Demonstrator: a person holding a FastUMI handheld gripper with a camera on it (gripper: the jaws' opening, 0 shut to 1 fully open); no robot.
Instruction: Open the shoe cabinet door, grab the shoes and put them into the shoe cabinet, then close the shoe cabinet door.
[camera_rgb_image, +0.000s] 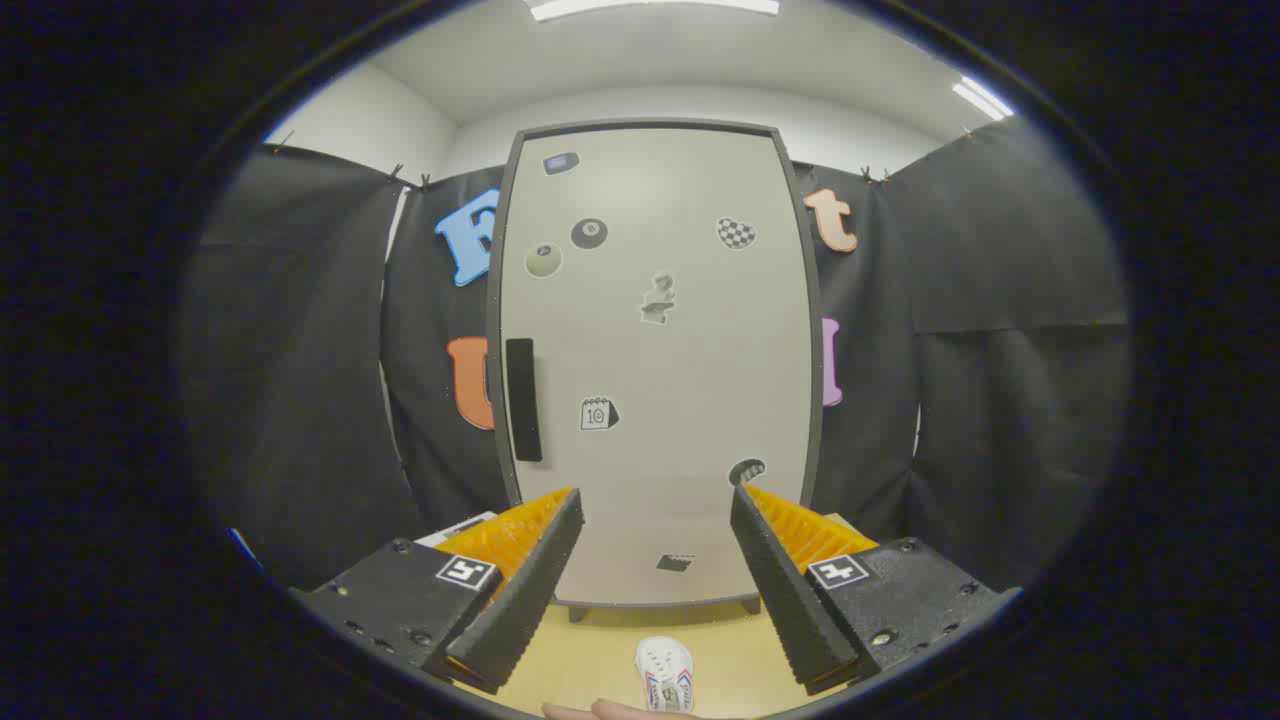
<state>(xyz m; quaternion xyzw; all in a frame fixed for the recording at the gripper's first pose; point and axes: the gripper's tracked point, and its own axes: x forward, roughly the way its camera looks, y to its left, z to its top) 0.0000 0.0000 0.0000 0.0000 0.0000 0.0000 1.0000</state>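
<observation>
Gripper (655, 500) with jaws spread wide, holding nothing. Beyond the fingers: tall pale-grey shoe cabinet (690, 340) with sticker-dotted door shut, black bar handle (523, 398) at its left edge. Between the fingers, on the tan floor (590, 655): white shoe (664, 672).

The shoe (664, 672) is partly cut off below the claw (655, 520).
</observation>
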